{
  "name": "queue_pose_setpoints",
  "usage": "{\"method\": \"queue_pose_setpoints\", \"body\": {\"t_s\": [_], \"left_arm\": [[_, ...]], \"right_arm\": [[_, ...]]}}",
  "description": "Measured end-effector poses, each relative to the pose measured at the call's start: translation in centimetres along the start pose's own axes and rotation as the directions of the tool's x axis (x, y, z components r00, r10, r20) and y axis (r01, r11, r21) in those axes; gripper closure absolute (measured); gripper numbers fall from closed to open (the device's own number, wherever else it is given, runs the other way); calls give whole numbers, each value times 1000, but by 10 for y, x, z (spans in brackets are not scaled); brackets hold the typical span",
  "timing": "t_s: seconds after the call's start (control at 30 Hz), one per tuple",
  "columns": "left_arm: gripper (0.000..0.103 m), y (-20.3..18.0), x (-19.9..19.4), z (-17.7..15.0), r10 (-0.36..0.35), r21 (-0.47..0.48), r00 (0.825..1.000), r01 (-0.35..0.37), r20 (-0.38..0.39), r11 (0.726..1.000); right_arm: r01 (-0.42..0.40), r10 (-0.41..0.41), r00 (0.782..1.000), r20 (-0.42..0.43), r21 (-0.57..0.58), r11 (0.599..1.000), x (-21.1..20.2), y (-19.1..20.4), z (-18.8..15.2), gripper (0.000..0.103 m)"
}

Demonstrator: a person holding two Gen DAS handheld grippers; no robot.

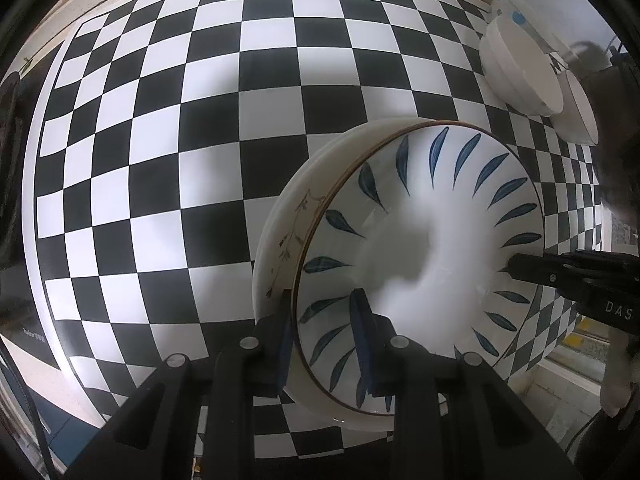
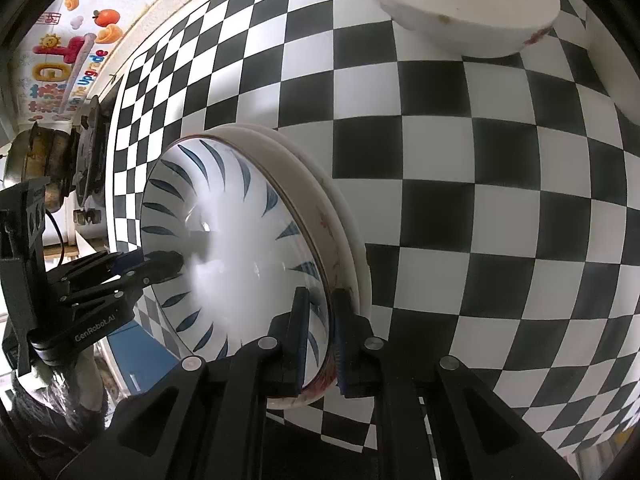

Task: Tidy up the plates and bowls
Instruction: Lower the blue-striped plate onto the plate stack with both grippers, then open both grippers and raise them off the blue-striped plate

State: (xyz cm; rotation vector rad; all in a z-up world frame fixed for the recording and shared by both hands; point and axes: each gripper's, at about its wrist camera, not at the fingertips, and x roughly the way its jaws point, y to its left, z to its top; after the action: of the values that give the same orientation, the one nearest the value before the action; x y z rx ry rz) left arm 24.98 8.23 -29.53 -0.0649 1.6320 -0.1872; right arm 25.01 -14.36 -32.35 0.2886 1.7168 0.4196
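Left tool (image 1: 324,344): clamped on the near rim of the blue-leaf bowl (image 1: 420,248), one pad outside the wall, one inside.
Right tool (image 2: 322,340): clamped on the opposite rim of the same bowl, pads on either side of the wall; in the left view its tip shows at the bowl's far right edge (image 1: 516,268).
Blue-leaf bowl: held between both tools, nested on top of other dishes.
Stack under it: a cream bowl with a thin branch drawing (image 1: 288,220) just beneath, its rim showing outside the left tool; whether it rests on the tabletop cannot be told.
Checkered tabletop (image 1: 160,160): spreads ahead of both tools.
White bowls (image 1: 520,76): ahead and right of the left tool, well apart from the stack.
White bowl with red marks (image 2: 460,4): ahead of the right tool, apart from the stack.
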Motion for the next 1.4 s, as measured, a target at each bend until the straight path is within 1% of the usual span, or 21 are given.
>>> {"method": "queue_pose_setpoints", "body": {"t_s": [0.07, 0.27, 0.4, 0.63, 0.77, 0.8, 0.93, 1.03, 1.17, 1.4], "left_arm": [[78, -1, 0, 0, 3, -6, 1000, -3, -1, 1000], [78, 1, 2, -1, 8, -23, 1000, -8, -22, 1000], [78, -2, -1, -3, 46, -14, 999, -46, -15, 999], [78, -5, -4, -8, 69, -16, 998, -69, -7, 997], [78, -12, -9, -19, 86, -25, 996, -86, 2, 996], [78, -14, -13, -23, 103, -24, 995, -103, 14, 994], [78, -21, -34, -36, 120, -31, 991, -119, 54, 992], [78, -25, -54, -46, 113, -33, 990, -110, 86, 993], [78, -30, -87, -59, 87, -39, 989, -83, 123, 996], [78, -30, -134, -80, 68, -37, 982, -62, 177, 997]], "right_arm": [[1, -1, 1000, 0, 6, 1000, 0, 2, 0, 88], [19, -19, 1000, -8, 35, 999, -1, 3, -1, 88], [42, -41, 999, -20, 38, 998, -3, 5, -2, 88], [76, -75, 997, -26, 22, 997, -5, 11, -2, 88], [108, -108, 994, -14, 8, 994, -8, 16, -5, 88], [124, -124, 992, -2, 3, 992, -11, 19, -8, 88], [188, -188, 981, 46, 6, 982, -24, 31, -19, 88], [230, -230, 970, 83, 9, 973, -35, 44, -34, 84], [236, -237, 963, 132, 25, 972, -56, 61, -56, 78], [228, -227, 952, 207, 16, 973, -103, 98, -100, 77]]}}
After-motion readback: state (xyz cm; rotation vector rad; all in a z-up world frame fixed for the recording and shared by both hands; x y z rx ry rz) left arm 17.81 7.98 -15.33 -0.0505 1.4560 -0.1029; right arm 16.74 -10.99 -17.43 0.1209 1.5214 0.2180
